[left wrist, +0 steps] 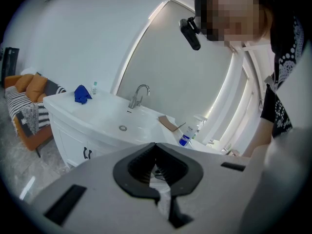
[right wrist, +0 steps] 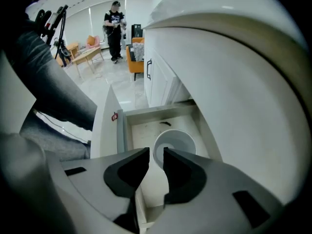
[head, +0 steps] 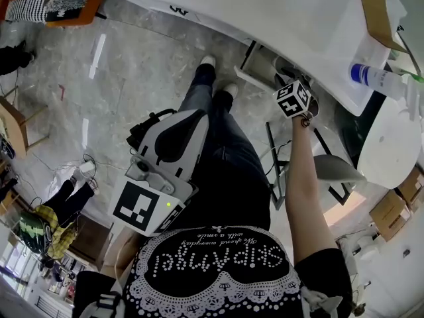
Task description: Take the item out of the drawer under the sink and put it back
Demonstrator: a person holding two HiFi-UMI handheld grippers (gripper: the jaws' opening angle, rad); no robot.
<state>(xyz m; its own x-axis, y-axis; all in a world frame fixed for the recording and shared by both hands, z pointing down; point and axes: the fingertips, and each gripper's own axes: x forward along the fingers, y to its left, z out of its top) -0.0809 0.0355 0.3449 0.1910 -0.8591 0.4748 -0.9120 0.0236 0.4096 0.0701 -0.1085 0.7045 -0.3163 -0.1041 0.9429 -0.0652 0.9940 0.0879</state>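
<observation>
Clearance: drawer (right wrist: 146,112) is pulled out under the sink counter's (right wrist: 234,77) curved overhang, which crowds my R side; bare drawer floor lies left of and behind the cup (right wrist: 180,143). Count: 1 open drawer, 1 white cup standing in it, 2 grippers. Pose: right gripper (right wrist: 156,152) points steeply down over the cup, jaws part-open, clamping nothing; left gripper (left wrist: 156,146) is low by my body, jaws closed, empty.

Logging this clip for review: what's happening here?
A person stands at a white sink cabinet with a claw in each hand. The right claw points down into the open drawer under the sink, jaws apart over a white cup standing inside, not gripping it. The left claw is held away from the drawer, shut and empty.
</observation>
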